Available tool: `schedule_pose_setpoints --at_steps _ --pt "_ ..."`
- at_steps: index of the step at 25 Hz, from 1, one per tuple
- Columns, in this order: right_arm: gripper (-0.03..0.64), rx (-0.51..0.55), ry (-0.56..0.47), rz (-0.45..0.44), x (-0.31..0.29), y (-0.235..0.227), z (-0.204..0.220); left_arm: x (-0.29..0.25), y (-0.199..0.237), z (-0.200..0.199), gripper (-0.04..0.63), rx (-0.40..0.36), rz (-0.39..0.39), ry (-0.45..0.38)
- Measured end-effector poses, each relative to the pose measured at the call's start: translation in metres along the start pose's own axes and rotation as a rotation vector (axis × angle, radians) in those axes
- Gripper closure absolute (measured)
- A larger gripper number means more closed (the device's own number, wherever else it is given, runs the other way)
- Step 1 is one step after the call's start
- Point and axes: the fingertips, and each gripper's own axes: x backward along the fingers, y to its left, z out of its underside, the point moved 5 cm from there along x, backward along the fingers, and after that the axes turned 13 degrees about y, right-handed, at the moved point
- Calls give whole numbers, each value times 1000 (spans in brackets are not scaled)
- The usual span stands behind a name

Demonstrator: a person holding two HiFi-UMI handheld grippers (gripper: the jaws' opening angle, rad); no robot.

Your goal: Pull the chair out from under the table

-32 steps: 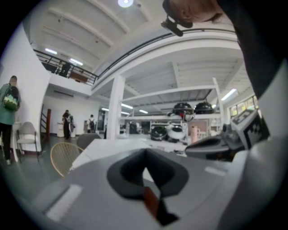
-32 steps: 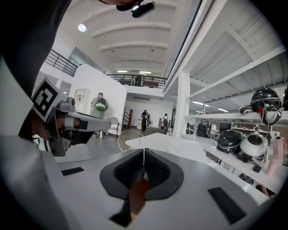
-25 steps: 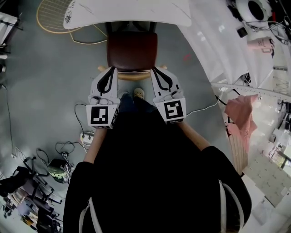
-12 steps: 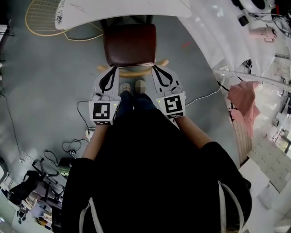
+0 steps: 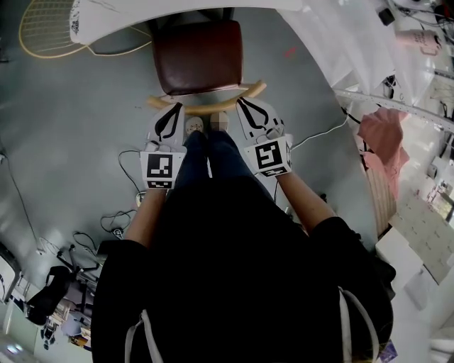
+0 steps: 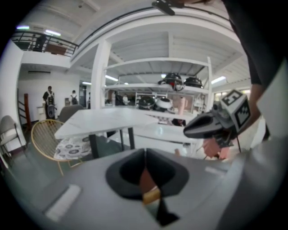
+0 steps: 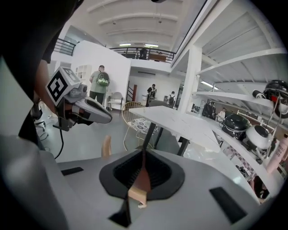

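Observation:
The chair has a dark brown seat (image 5: 198,55) and a curved wooden backrest (image 5: 207,103); its front half sits under the white table (image 5: 177,13). My left gripper (image 5: 170,113) is shut, with its tips at the left part of the backrest. My right gripper (image 5: 247,108) is shut too, at the right part of the backrest. Neither holds anything. In the left gripper view the shut jaws (image 6: 145,177) leave a thin slit that shows brown seat and a bit of wood. The right gripper view shows the same slit (image 7: 143,175) and the backrest's end (image 7: 106,147).
A yellow wire chair (image 5: 48,30) stands left of the table. Cables and a power strip (image 5: 129,211) lie on the grey floor at left. White shelving (image 5: 369,71) and a pink cloth (image 5: 379,145) are at right. The person's shoes (image 5: 193,126) are just behind the backrest.
Both grippers have sunk from above the seat's rear edge down to the wooden backrest, still shut. The chair has not moved.

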Motion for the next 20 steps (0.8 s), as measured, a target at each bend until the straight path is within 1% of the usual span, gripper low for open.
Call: schedule_pose_setpoints --at_steps 4,7,9,10,11,12,14,17,20 --pt "592 59 44 -37 -14 6 16 -14 -1 15 580 -54 35 47" --pt "592 102 84 -94 -24 14 27 -22 -2 27 519 -97 69 88" --pt "588 129 118 -144 -31 20 36 -26 -2 35 479 -138 93 127" --pt "565 147 138 -167 -34 22 41 -28 -2 39 462 -164 106 148" --pt "518 169 158 -184 -38 24 46 -31 -2 44 440 -192 119 172" --pt "495 195 178 -196 -42 24 51 -34 -3 49 418 -226 131 199" --pt "482 259 214 -211 -49 26 59 -41 -5 59 393 -325 148 254" --pt "457 386 264 -227 -57 30 70 -52 -11 78 369 -526 171 345" --pt "451 531 315 -236 -67 35 81 -63 -16 94 343 -673 190 435"
